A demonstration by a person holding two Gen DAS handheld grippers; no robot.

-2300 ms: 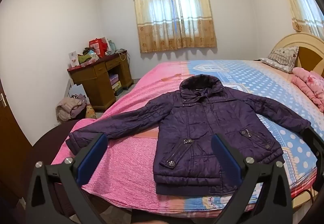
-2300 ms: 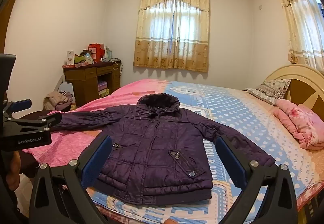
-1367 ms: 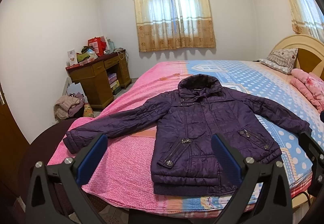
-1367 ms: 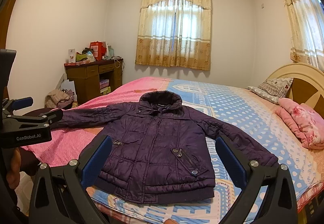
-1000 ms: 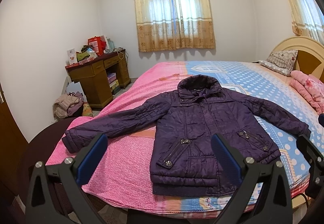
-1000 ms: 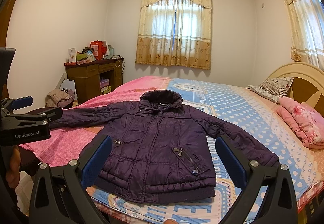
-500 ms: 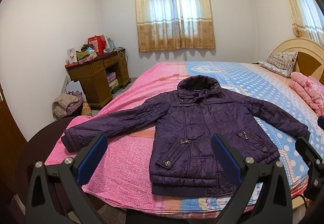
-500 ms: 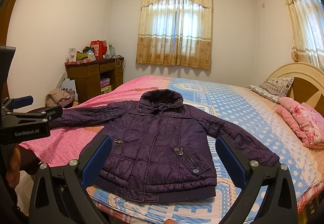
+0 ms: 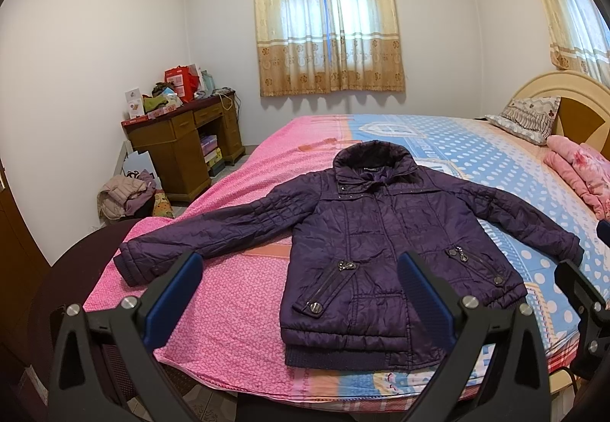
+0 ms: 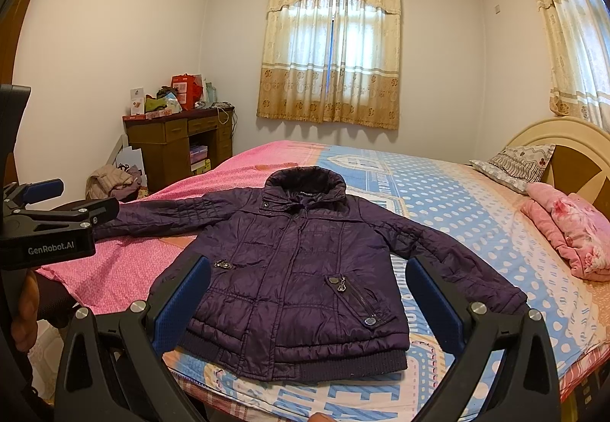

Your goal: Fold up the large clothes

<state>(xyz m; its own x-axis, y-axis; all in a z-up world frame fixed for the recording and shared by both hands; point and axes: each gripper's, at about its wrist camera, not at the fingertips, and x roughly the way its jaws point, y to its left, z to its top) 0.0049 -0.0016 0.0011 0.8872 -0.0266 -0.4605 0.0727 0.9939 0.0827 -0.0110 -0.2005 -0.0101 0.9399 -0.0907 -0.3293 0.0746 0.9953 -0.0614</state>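
Note:
A dark purple quilted jacket [image 9: 381,239] lies flat and face up on the bed, collar toward the window, both sleeves spread out sideways; it also shows in the right wrist view [image 10: 301,269]. My left gripper [image 9: 299,281] is open and empty, held off the foot of the bed in front of the jacket's hem. My right gripper [image 10: 307,288] is open and empty, also short of the hem. The left gripper shows from the side at the left edge of the right wrist view [image 10: 57,208].
The bed [image 9: 236,292] has a pink and blue sheet. A folded pink garment [image 10: 572,231] and a pillow [image 10: 514,162] lie near the headboard at right. A wooden desk [image 9: 183,143] and a pile of clothes [image 9: 126,193] stand on the floor at left.
Both grippers have drifted slightly back and up from the bed; the jacket has not moved and both grippers stay open.

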